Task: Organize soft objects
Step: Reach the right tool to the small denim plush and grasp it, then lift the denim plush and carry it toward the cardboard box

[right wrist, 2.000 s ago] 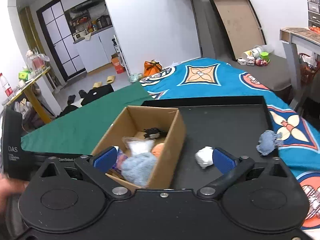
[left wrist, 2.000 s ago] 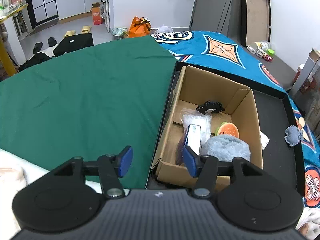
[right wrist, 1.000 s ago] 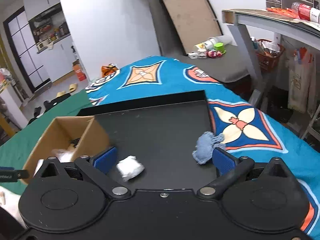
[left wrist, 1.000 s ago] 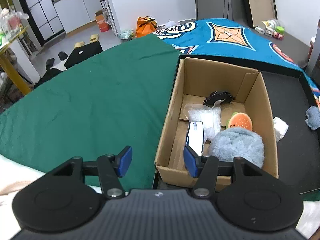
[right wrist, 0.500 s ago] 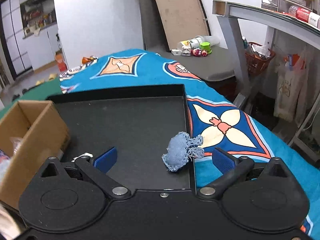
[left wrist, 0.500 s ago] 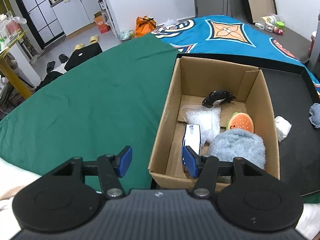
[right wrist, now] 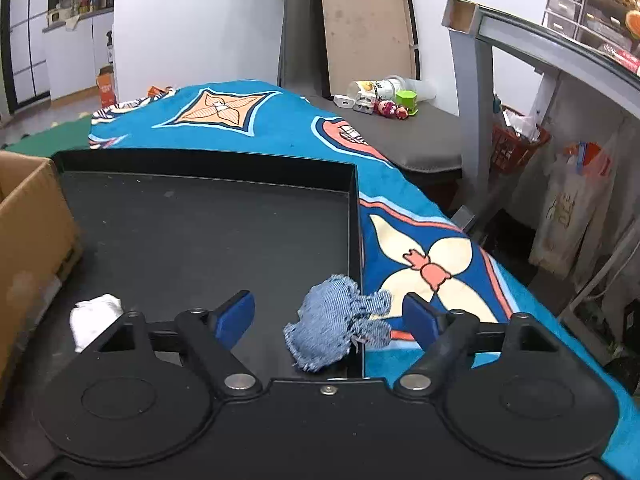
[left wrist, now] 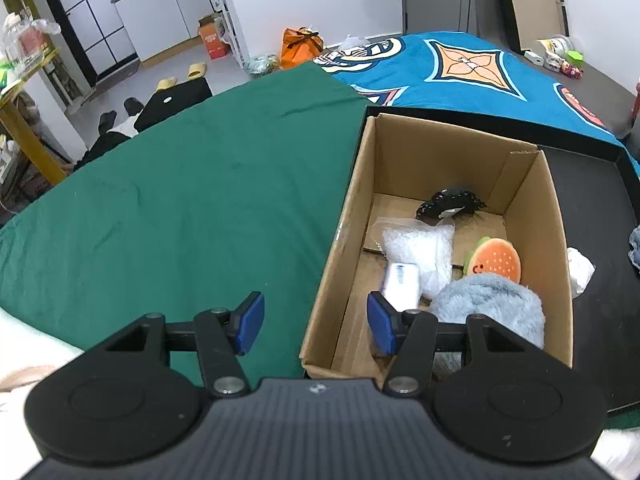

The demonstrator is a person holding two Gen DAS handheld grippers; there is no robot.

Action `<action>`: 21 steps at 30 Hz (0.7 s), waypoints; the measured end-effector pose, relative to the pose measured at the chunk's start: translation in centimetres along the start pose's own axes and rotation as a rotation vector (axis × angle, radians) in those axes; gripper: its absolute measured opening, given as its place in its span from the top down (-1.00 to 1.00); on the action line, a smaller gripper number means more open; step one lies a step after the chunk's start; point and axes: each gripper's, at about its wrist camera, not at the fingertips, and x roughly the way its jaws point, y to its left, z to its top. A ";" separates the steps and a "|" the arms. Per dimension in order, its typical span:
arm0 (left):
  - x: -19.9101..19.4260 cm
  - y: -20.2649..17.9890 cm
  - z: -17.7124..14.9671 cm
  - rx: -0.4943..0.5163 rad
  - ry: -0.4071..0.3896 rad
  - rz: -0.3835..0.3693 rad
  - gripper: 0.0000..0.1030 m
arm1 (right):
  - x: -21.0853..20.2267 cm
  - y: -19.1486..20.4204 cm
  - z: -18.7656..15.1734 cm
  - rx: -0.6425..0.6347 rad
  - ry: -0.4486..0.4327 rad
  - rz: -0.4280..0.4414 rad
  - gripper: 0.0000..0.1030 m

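Observation:
A cardboard box [left wrist: 400, 152] stands in a black tray [right wrist: 200, 220]. It holds a grey-blue fluffy thing [left wrist: 492, 308], a burger plush [left wrist: 496, 260], a white plastic bag [left wrist: 420, 248], a small white pack [left wrist: 400, 280] and a black scrunchie [left wrist: 448, 200]. My left gripper [left wrist: 316, 324] is open and empty over the box's near left wall. A denim scrap [right wrist: 332, 328] hangs over the tray's right rim, between the jaws of my open right gripper [right wrist: 330, 314]. A white wad [right wrist: 94, 316] lies in the tray beside the box [right wrist: 28, 220].
A green cloth [left wrist: 180, 192] covers the surface left of the box, a blue patterned cloth [right wrist: 420, 248] covers it to the right. A grey bench with small toys and bottles [right wrist: 384, 104] and a metal shelf frame [right wrist: 520, 80] stand further right.
My right gripper has swung right and come down toward the denim scrap, which now lies between its jaws. My left gripper has stayed over the box's near left wall.

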 end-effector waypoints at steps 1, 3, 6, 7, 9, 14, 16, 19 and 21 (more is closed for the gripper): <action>0.0 0.0 0.0 0.000 0.000 -0.001 -0.07 | 0.2 0.2 0.0 -0.011 -0.002 -0.004 -0.47; 0.1 -0.2 0.0 0.008 -0.005 0.000 -0.07 | 0.6 0.6 0.0 -0.043 -0.011 -0.011 -0.46; 0.2 -0.3 0.0 0.018 0.000 0.005 -0.07 | 1.5 1.7 0.0 -0.111 -0.015 -0.030 -0.30; 0.2 -0.2 0.0 0.017 0.003 0.006 -0.07 | 1.8 2.0 0.0 -0.133 -0.014 -0.036 -0.26; 0.2 -0.1 -0.1 0.014 0.002 0.007 -0.07 | 2.0 2.4 -0.4 -0.170 -0.007 -0.051 -0.17; 0.3 0.1 0.1 -0.009 0.005 0.006 -0.07 | 1.9 3.0 -0.8 -0.222 -0.001 -0.069 -0.11; 0.3 0.0 0.1 0.001 0.004 0.009 -0.07 | 1.8 3.0 -0.8 -0.237 -0.001 -0.080 0.08; 0.2 -0.2 0.0 0.010 -0.006 0.009 -0.07 | 1.7 3.2 -1.2 -0.281 0.004 -0.109 0.18; 0.1 -0.1 0.0 0.008 -0.008 0.010 -0.07 | 1.6 3.2 -1.5 -0.299 0.017 -0.120 0.22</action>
